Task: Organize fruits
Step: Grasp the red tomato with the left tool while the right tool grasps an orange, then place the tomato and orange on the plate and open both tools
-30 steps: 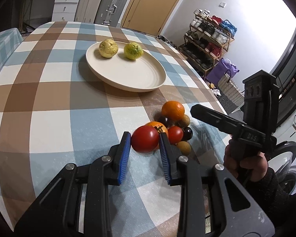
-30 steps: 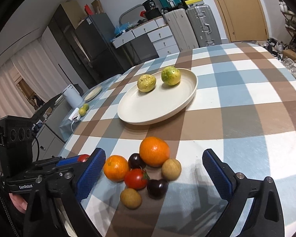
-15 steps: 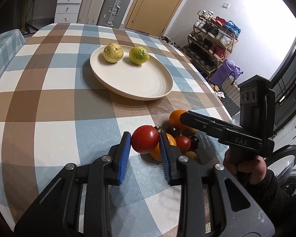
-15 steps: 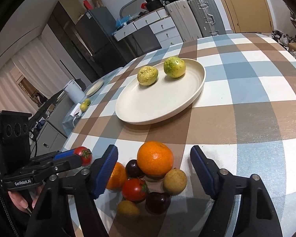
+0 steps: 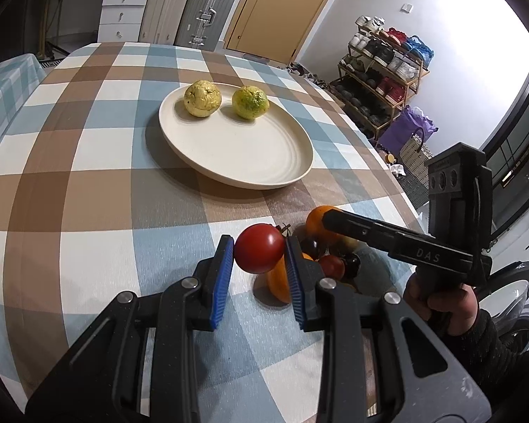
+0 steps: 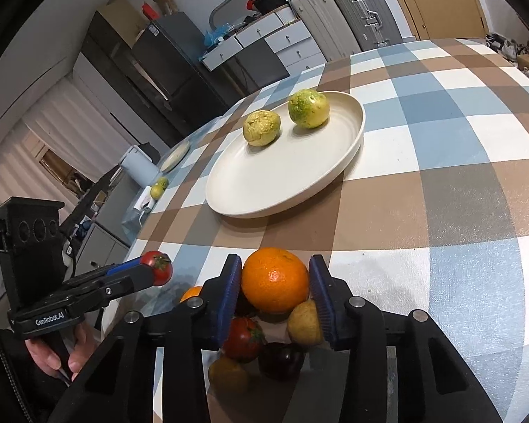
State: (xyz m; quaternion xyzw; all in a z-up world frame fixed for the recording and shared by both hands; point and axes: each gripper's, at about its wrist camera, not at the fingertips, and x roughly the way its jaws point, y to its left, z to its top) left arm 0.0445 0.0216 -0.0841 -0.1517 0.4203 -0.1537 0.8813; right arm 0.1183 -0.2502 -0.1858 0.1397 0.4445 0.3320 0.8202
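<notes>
Left hand-held gripper (image 5: 259,259) clamps one tomato (image 5: 259,248); plate (image 5: 264,162) carries two guavas (image 5: 202,98).

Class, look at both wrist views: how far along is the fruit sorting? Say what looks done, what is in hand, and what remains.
Done: two yellow-green fruits sit on the plate. In hand: the left gripper holds a red tomato clear of the table; the right gripper is closing around the large orange. Left: the pile on the tablecloth, with a second orange, a tomato, dark and brownish fruits.
</notes>
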